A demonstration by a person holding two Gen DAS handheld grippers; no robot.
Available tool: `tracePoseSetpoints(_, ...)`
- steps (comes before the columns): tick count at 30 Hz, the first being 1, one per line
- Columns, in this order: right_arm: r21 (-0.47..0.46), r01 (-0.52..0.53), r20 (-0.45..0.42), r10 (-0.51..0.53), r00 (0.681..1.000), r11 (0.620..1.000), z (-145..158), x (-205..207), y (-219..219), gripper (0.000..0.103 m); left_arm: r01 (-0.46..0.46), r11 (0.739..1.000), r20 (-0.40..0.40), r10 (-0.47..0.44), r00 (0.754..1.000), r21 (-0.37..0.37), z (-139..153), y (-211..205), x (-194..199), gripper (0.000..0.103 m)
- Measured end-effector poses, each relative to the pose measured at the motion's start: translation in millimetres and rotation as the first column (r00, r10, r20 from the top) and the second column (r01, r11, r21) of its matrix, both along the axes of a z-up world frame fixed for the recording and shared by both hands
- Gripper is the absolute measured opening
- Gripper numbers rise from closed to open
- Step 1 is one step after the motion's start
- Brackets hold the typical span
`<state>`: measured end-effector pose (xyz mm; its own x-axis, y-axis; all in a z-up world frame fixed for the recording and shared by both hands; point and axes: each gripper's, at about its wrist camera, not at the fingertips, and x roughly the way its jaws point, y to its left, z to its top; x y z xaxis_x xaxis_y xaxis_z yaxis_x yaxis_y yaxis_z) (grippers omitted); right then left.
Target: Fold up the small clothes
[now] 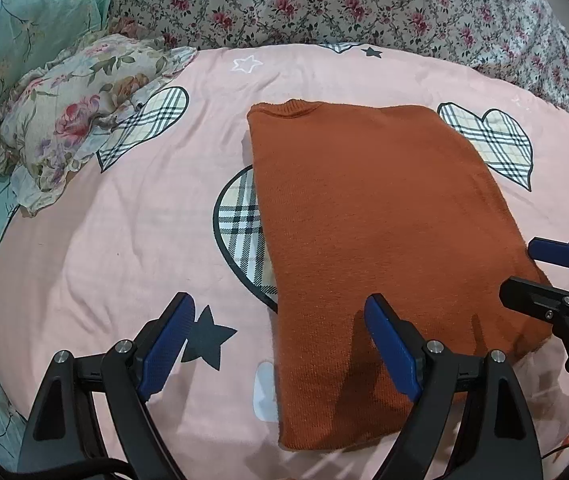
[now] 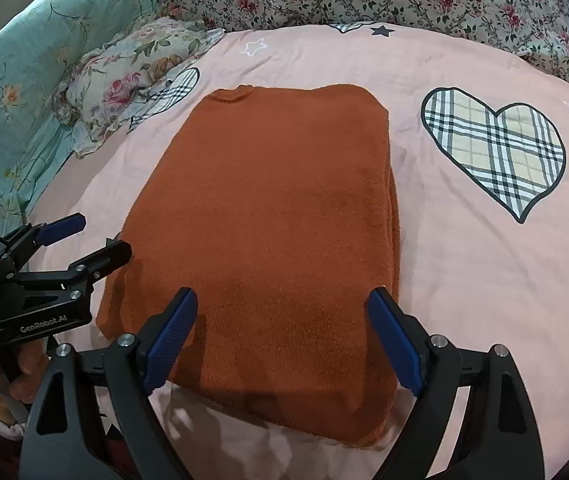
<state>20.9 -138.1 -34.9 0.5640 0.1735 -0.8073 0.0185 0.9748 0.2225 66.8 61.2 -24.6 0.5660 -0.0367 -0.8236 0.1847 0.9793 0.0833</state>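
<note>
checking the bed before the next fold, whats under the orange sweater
The orange sweater lies on the pink bedsheet and covers part of a plaid heart print. Anything else beneath it is hidden.

Pink bed sheet (image 2: 464, 272) with plaid hearts and stars, folded rust-orange sweater (image 2: 268, 216) lying flat, floral pillow (image 2: 132, 76) at edge

Right gripper (image 2: 280, 336) hovers, jaws spread, over the folded orange sweater (image 2: 268, 240).
</note>
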Motion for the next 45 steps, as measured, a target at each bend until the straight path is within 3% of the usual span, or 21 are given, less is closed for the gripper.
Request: tracePoseSetpoints(45, -0.057, 0.041, 0.023, -0.040, 0.999, 0.998, 7.0, -3.1, 0.4, 0.088, -0.007, 1.000, 0.009, 0.007, 1.000, -0.011, 3.7, -1.7, -1.1, 0.088)
